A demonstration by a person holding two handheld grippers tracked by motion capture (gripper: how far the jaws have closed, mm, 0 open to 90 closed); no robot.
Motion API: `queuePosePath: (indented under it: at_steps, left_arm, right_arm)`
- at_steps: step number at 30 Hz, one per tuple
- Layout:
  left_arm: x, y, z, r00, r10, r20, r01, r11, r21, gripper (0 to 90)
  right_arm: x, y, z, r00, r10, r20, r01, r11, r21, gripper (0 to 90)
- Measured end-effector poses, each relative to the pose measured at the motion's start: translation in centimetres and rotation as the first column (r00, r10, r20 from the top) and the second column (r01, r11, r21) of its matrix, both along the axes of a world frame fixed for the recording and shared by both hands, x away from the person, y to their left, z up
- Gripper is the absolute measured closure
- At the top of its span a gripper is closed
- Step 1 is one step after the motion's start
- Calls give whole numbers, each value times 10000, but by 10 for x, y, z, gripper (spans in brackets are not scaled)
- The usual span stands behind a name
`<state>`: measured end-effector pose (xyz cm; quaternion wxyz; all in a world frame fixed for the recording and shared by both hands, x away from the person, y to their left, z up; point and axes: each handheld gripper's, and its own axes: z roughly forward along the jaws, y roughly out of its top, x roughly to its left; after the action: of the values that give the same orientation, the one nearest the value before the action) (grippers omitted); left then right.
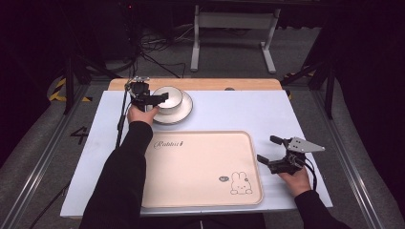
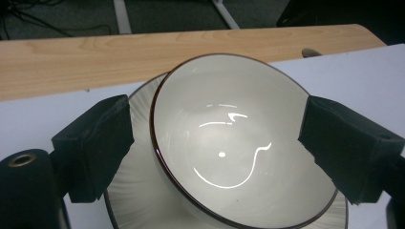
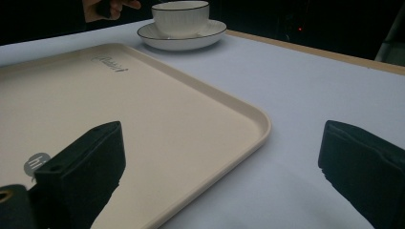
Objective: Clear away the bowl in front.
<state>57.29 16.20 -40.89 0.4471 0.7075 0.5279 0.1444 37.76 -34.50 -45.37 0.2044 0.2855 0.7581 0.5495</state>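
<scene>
Right gripper (image 1: 271, 153), near edge, right of the cream tray (image 1: 200, 200): fingers (image 3: 83, 171) spread wide, nothing between them, parked over bare tabletop (image 1: 286, 114) just beside the tray's right rim. Aimed across the tray toward the far-left corner.

Tray: flat on the tabletop, long axis left to right, bare, rabbit print at its near-right corner.

Left gripper (image 1: 160, 99), far left, beyond the tray: fingers (image 2: 95, 143) spread, straddling the white bowl (image 2: 239, 143) from its left side. Left pad beside the outer wall, right pad at the opposite rim; no pad seen pressing. Bowl between the fingers, not yet gripped.

Bowl: seated in the ribbed white plate (image 1: 184, 114), dark-rimmed, empty, upright. Plate well apart from the tray's far edge.

Deciding relation: bowl dead ahead between the left fingers; left hand far nearer than the right. Probable next step: closing on the bowl, then lifting clear of the plate.
</scene>
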Motion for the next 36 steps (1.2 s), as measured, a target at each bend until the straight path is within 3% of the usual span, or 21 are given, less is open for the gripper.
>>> queuePosePath:
  at_steps: [4,11,16,25,30,33,36]
  left_arm:
    - [4,1,-5,9984,64,-565,-70,9999,-98,168]
    - [6,0,-12,9954,37,-962,-45,10000,-82,177]
    - [10,3,-18,9848,168,-1730,-215,9994,-253,223]
    - [13,4,-22,9774,291,-2092,-392,9982,-446,244]
    - [15,4,-25,9645,376,-2614,-625,9942,-878,333]
    - [16,4,-27,9563,595,-2863,-870,9926,-842,372]
    - [16,4,-28,9532,670,-2948,-950,9921,-816,395]
  right_arm:
    - [0,0,0,10000,8,-9,-8,10000,18,27]
    - [0,-1,0,10000,48,7,-48,10000,24,27]
    - [0,0,0,10000,47,4,-47,10000,11,27]
    - [0,0,0,10000,68,5,-68,10000,23,27]
    - [0,-1,0,10000,88,4,-88,10000,33,27]
    - [0,-1,0,10000,96,5,-97,9999,35,27]
    - [0,-1,0,9999,112,3,-112,9999,44,27]
